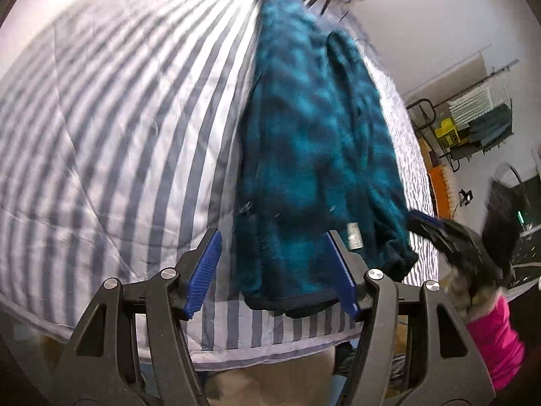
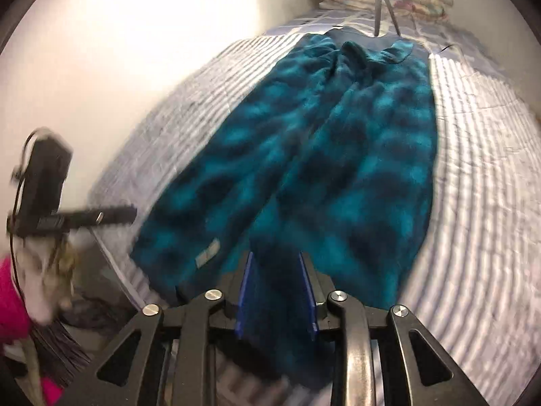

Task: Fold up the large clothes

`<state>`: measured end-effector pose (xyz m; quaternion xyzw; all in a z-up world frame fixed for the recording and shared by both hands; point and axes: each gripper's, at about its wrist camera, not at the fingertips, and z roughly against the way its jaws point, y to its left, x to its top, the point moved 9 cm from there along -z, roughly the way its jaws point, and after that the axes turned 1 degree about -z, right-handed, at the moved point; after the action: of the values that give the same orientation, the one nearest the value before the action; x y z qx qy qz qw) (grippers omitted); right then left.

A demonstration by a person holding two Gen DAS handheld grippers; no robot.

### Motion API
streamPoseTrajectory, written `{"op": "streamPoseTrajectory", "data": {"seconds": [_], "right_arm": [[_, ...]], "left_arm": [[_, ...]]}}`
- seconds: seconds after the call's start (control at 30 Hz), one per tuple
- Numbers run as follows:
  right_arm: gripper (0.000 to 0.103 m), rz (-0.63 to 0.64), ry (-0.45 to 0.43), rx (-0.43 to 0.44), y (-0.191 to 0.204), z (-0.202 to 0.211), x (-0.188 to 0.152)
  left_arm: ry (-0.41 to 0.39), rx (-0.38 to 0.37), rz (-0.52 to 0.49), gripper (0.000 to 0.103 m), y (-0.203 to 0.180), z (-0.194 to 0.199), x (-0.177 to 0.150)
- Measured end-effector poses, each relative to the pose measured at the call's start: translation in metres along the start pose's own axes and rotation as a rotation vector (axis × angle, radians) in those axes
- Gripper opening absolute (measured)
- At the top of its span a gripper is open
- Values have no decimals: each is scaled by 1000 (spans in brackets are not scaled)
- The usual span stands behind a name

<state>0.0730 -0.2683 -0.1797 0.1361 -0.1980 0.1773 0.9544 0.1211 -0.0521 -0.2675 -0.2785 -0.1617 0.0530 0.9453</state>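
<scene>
**Grippers at the near hem of a fleece laid lengthwise**

Left gripper point(image 1: 272, 274), from its own wrist view: jaws spread wide, blue pads standing clear on either side of the near hem, nothing pinched. Teal fleece garment point(image 1: 314, 142) spread flat on the striped bedcover point(image 1: 101, 128), long axis running from the hem just ahead of the pads away to the far end of the bed. White label point(image 1: 354, 235) near the hem, a little right of the right pad. Right gripper point(image 1: 436, 233) blurred at the right edge, beside the garment's near right corner; pink sleeve point(image 1: 497, 335) below it.

Right wrist view: right gripper point(image 2: 275, 291) with jaws partly apart and dark fleece lying between the pads; whether the pads press on it, hard to tell through the blur. Garment point(image 2: 321, 155) stretching straight away toward the far end. Left gripper point(image 2: 84, 218) out at the left, off the garment's left edge.

Judging by this, both hands equally close to the near hem, so probably a lengthwise fold carrying hem toward collar.
</scene>
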Motion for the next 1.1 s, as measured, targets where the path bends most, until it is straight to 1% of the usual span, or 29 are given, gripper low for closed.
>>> {"op": "streamPoseTrajectory", "data": {"seconds": [0.03, 0.07, 0.13, 0.17, 0.2, 0.23, 0.33, 0.37, 0.4, 0.43, 0.5, 0.53, 0.57, 0.6, 0.63, 0.7, 0.77, 0.87, 0.93, 1.0, 1.03, 1.07, 1.1], "right_arm": [[38, -28, -12, -29, -8, 6, -9], [50, -69, -24, -45, -19, 11, -16], [59, -173, -40, -52, -45, 14, -28], [60, -209, -33, -44, -53, 13, -33], [61, -279, -5, -11, -64, 8, -42], [61, -318, 16, 29, -68, 3, -48], [62, -367, 68, 122, -71, -18, -58], [62, -377, 76, 148, -69, -23, -60], [62, -397, 80, 191, -67, -27, -62], [61, -421, 82, 247, -62, -32, -63], [42, -444, 100, 317, -54, -38, -62], [30, -437, 106, 309, -53, -38, -60], [18, -422, 105, 299, -52, -36, -59], [14, -375, 100, 281, -49, -25, -55], [12, -345, 89, 265, -48, -17, -51], [11, -292, 50, 239, -46, 4, -43], [11, -271, 48, 205, -47, 4, -43], [10, -272, 120, 154, -46, -24, -57], [11, -236, 132, 125, -44, -37, -59], [17, -257, 122, 162, -44, -34, -57], [24, -287, 114, 186, -46, -30, -55], [40, -314, 99, 209, -50, -25, -55], [43, -333, 82, 218, -54, -20, -55]], "left_arm": [[19, -14, 17, 63, 2, -8, -3], [37, -29, 29, 63, 2, -13, -7], [75, -58, 47, 63, 1, -24, -15], [84, -64, 44, 63, 0, -26, -20], [90, -63, 37, 63, -1, -29, -23], [89, -67, 29, 63, -4, -31, -26], [82, -77, 5, 63, -11, -32, -32], [82, -81, -4, 60, -13, -32, -34], [88, -78, -17, 49, -14, -33, -36], [93, -70, -30, 34, -15, -34, -37], [91, -45, -71, 22, -18, -35, -36], [88, -43, -80, 17, -20, -33, -35], [81, -43, -88, 16, -22, -30, -34], [69, -49, -89, 14, -24, -25, -31], [48, -66, -79, 13, -27, -14, -29], [12, -83, -72, 13, -29, 0, -24], [-7, -80, -77, 13, -28, 4, -23], [42, -46, -67, 12, -20, -19, -33], [58, -17, -76, 12, -18, -33, -38], [54, -16, -87, 13, -19, -35, -37], [55, -33, -79, 14, -19, -31, -35], [56, -43, -66, 17, -18, -30, -34], [64, -53, -41, 33, -15, -27, -34]]}}
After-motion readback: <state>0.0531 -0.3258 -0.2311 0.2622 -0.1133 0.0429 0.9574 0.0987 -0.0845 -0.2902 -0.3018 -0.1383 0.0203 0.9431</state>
